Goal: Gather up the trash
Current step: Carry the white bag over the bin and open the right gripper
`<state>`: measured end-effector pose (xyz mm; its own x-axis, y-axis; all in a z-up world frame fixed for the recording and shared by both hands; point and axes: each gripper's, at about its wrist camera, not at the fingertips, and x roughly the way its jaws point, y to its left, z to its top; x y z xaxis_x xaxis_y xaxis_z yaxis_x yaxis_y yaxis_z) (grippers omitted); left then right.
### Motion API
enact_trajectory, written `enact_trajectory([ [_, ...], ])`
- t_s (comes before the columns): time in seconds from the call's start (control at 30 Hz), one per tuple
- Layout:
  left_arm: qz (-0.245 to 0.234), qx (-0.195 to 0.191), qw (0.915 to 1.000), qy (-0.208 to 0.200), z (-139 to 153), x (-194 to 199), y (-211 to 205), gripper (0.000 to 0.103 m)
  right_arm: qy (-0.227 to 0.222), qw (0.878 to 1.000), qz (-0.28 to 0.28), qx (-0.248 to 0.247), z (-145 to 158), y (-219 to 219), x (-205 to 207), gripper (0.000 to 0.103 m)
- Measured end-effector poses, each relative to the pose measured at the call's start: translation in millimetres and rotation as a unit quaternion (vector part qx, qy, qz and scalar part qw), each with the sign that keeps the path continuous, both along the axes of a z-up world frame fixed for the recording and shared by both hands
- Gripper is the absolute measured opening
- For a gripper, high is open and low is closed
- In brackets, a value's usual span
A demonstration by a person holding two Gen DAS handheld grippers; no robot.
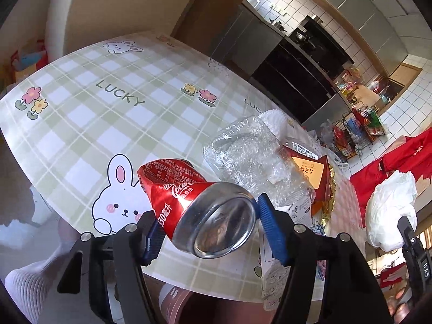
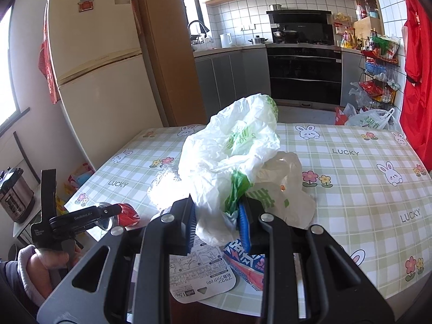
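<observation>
On the table [image 1: 81, 124], a plastic tray [image 1: 243, 156] lies behind the can [image 1: 194, 202].

Crushed red Coke can [image 1: 194, 202] is lifted off the surface, tilted, shiny base facing the camera. White plastic bag [image 2: 229, 156] with green print hangs bunched up, with clear plastic packaging [image 1: 243, 151] lying flat on the surface.

We see a red can [image 1: 178, 197], a white-and-green bag [image 2: 232, 148], and the worktop's [image 1: 108, 113] green-checked rabbit pattern.

Home kitchen: fridge [image 2: 100, 62], stove [image 2: 302, 40].
</observation>
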<state>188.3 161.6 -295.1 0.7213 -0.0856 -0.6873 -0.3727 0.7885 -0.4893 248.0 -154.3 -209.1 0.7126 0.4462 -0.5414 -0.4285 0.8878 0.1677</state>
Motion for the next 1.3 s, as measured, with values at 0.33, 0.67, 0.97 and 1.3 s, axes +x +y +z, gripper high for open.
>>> enact_trajectory([
  [0.33,-0.016,0.006,0.9995,-0.027,20,-4,-6,0.062,-0.001,1.0,0.018,-0.011,5,5,-13,0.028],
  [0.67,-0.051,0.047,0.9933,-0.092,89,-38,-26,0.062,0.008,0.999,0.033,-0.028,16,-6,-60,0.028],
  [0.97,-0.087,0.056,0.9857,-0.133,135,-87,-48,0.062,0.077,0.996,0.044,-0.029,-2,-12,-103,0.029],
  [1.3,-0.103,0.064,0.9822,-0.143,153,-129,-64,0.062,0.182,0.981,0.051,-0.036,-40,4,-116,0.031],
])
